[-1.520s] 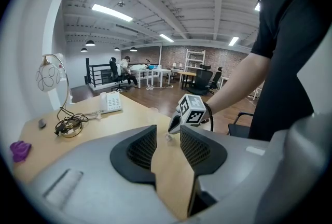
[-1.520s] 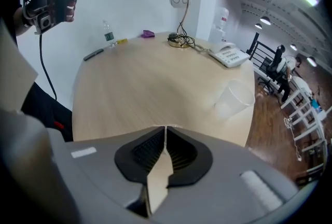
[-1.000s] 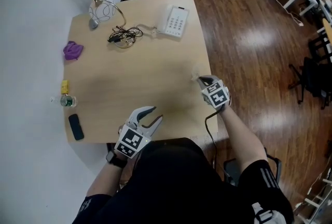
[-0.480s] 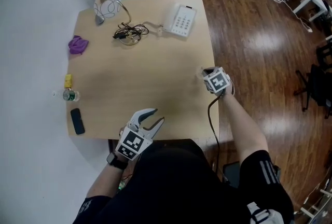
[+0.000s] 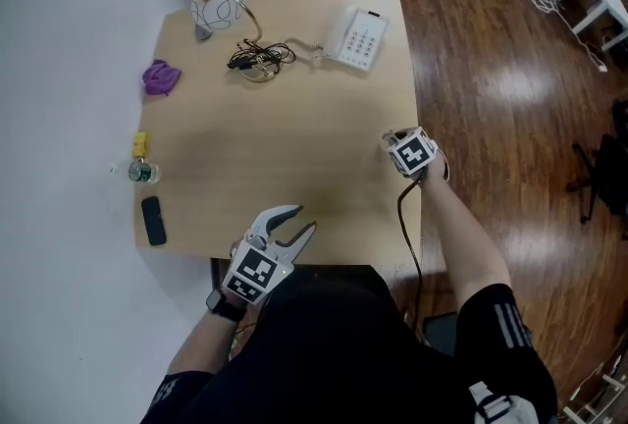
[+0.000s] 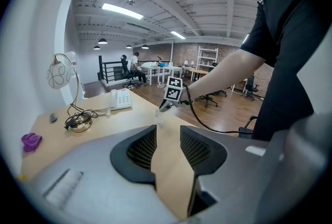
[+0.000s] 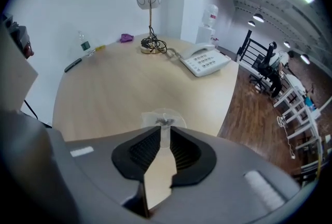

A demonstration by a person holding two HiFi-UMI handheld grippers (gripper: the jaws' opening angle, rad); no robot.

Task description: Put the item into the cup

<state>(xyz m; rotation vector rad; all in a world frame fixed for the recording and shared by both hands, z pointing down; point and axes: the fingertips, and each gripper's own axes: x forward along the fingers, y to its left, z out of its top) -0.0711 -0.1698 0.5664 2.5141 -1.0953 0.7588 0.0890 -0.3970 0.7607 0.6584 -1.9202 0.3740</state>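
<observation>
A clear plastic cup (image 7: 163,116) stands near the table's right edge, just ahead of my right gripper (image 7: 164,132). A small dark item (image 7: 165,122) lies inside the cup. The right jaws are opening, a narrow gap shows between them, and the cup's near wall sits at their tips. In the head view this gripper (image 5: 392,140) hides most of the cup. My left gripper (image 5: 300,222) hovers at the table's near edge, open with nothing between its fingers. In the left gripper view the right gripper (image 6: 162,108) shows ahead, over the cup (image 6: 159,116).
At the far side of the table (image 5: 294,147) lie a white phone (image 5: 360,24), a desk lamp (image 5: 218,5) and tangled cables (image 5: 257,59). Along the left edge are a purple object (image 5: 161,77), a yellow piece (image 5: 139,144), a small bottle (image 5: 143,173) and a black remote (image 5: 153,220).
The head view has shifted. The right gripper stays at the cup by the right edge, slightly closer to that edge. The left gripper holds its place at the near edge.
</observation>
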